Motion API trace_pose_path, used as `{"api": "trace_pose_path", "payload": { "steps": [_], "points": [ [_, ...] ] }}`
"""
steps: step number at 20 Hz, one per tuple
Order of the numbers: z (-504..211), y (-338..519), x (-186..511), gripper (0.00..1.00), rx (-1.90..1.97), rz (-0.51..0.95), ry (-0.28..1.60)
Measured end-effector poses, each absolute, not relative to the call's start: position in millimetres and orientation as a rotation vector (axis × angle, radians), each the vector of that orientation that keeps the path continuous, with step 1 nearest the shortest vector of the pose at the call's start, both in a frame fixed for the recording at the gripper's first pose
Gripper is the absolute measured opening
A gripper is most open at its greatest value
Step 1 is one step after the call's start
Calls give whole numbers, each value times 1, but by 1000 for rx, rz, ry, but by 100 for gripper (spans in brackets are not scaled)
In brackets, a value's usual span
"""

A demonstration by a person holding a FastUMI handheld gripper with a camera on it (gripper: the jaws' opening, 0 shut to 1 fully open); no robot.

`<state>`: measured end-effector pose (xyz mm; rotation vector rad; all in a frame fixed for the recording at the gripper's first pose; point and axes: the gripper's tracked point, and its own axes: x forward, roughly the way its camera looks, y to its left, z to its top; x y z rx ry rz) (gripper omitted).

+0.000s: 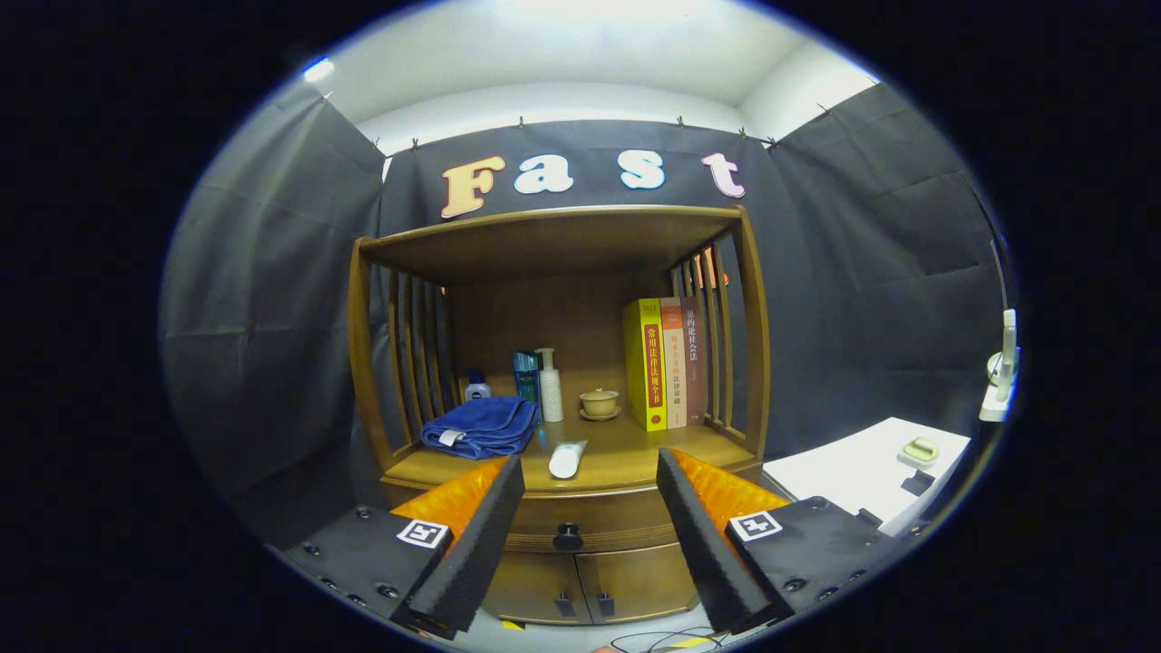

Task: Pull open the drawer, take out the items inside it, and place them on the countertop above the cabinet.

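Gripper view looks at a wooden cabinet (558,381) from a little way off. On its tabletop (626,458), going left to right, lie a folded blue towel (481,426) with a small bottle (477,388) behind it, a teal box (526,376), a white pump bottle (549,385), a white tube (568,459) lying near the front edge, a small cup on a saucer (600,403), and a row of upright books (667,363). Below the top, the drawer (580,526) sits pushed in, its dark knob (568,537) framed between the fingers and beyond them. The gripper (590,535) has its fingers spread wide, holding nothing. With the drawer shut, its contents are hidden. This fits either a drawer yet to be pulled, or one emptied and closed, with the tube or towel already set on top.
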<state>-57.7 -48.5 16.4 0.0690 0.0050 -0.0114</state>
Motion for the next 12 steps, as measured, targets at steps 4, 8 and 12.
{"api": "trace_pose_path", "payload": {
  "steps": [4,8,12],
  "points": [
    [12,-46,-60,97,80,-6,20],
    [10,-43,-58,97,67,-8,24],
    [9,-41,-56,97,57,-7,23]
  ]
}}
